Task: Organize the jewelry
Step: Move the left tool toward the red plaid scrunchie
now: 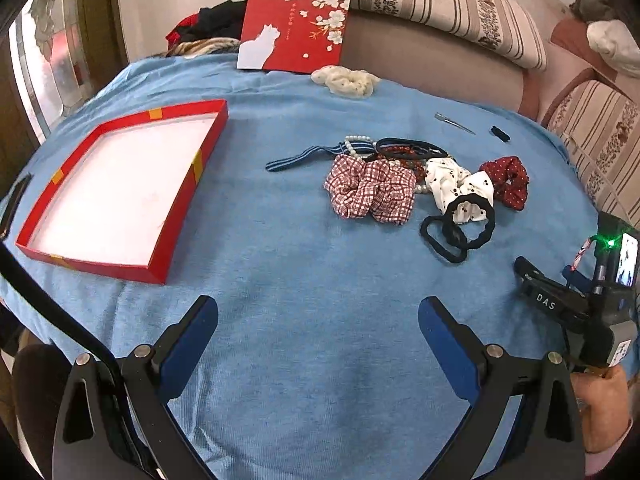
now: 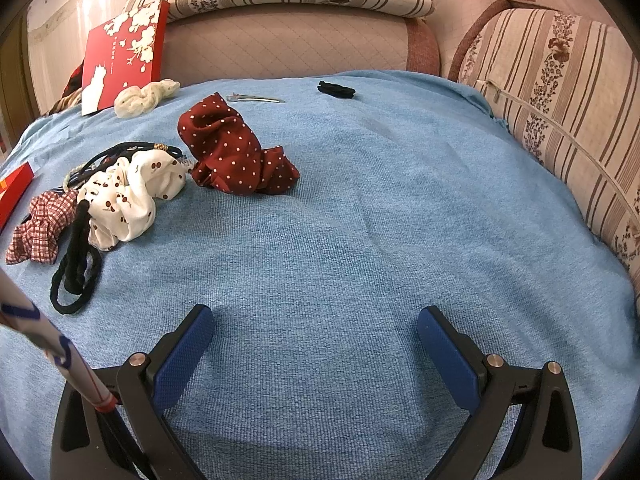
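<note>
Jewelry and hair pieces lie in a loose heap right of centre in the left wrist view: a checked scrunchie [image 1: 370, 192], a cherry-print scrunchie [image 1: 460, 188], a dark red dotted scrunchie [image 1: 506, 180], black hair ties [image 1: 460, 232], a striped band [image 1: 304, 158] and a pearl strand [image 1: 358, 145] partly buried beneath them. A cream scrunchie [image 1: 346, 82], a metal clip [image 1: 454, 123] and a small black tie [image 1: 500, 134] sit apart toward the upper right. All of it rests on a blue cloth [image 1: 300, 320] over what we take to be a desk. The open red box [image 1: 120, 188] lies at the left of that view, with nothing in it, and its lid [image 1: 294, 26] leans upright at the top. Our left claw [image 1: 318, 320] is released, jaws spread wide over bare cloth at the bottom of the frame; our right claw [image 2: 316, 330] is likewise released and grasps nothing, with the heap at the left of its view. We judge that sorting has not begun, so the step in hand is choosing a first piece. We would start with one at the heap's edge, such as the dotted scrunchie or the black ties, since the beads are tangled under fabric and could drag neighbours along. We should come down with jaws astride a single fold, pinch the fabric rather than the cloth below, lift clear, then carry it to the box.
</note>
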Motion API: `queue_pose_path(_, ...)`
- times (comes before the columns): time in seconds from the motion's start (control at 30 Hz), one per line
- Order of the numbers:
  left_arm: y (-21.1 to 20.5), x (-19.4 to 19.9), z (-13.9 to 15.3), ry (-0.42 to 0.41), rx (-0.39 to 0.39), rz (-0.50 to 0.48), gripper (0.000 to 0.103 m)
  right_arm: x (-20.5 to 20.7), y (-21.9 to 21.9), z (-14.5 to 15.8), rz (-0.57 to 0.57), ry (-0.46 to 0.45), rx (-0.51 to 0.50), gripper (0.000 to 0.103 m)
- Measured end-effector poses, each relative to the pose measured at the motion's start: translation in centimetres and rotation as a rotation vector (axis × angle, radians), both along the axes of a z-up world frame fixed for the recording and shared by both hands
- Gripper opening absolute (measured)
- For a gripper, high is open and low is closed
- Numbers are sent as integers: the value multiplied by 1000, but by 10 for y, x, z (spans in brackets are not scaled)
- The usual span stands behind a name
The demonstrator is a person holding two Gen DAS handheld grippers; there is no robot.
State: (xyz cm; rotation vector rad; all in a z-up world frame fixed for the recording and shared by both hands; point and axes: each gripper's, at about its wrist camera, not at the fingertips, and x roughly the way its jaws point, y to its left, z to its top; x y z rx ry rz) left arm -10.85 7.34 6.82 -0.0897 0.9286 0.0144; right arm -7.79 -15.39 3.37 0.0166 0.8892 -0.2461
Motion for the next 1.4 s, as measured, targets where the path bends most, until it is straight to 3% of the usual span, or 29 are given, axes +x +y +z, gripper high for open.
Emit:
queue_pose_path(0.2, 6, -7, 5, -9, -24, -2, 101, 6, -7, 4, 34, 88, 59, 103)
queue_pose_path(0.33, 14, -16, 14, -37, -25, 13, 101, -1, -7, 3, 45, 83, 72, 103)
queue_pose_path(0.67, 21, -28, 16, -45, 6, 23, 101, -19, 10, 14, 13, 134, -31, 102)
queue_pose_path(0.77, 22, -33, 16, -55, 22, 20, 101, -32, 15, 30, 6, 96, -62, 100)
queue_pose_path(1.03, 23, -37, 9, -33, 50, 20, 101, -73, 30, 93, -15, -144, -56, 99)
queue_pose_path(1.17, 27, -43, 3, -19, 69, 27, 101, -68, 40, 92, 19, -115, 28, 97)
queue_pose_path(1.4, 36, -70, -12, -51, 147, 21, 101, -58, 54, 81, 40, -62, 63, 89)
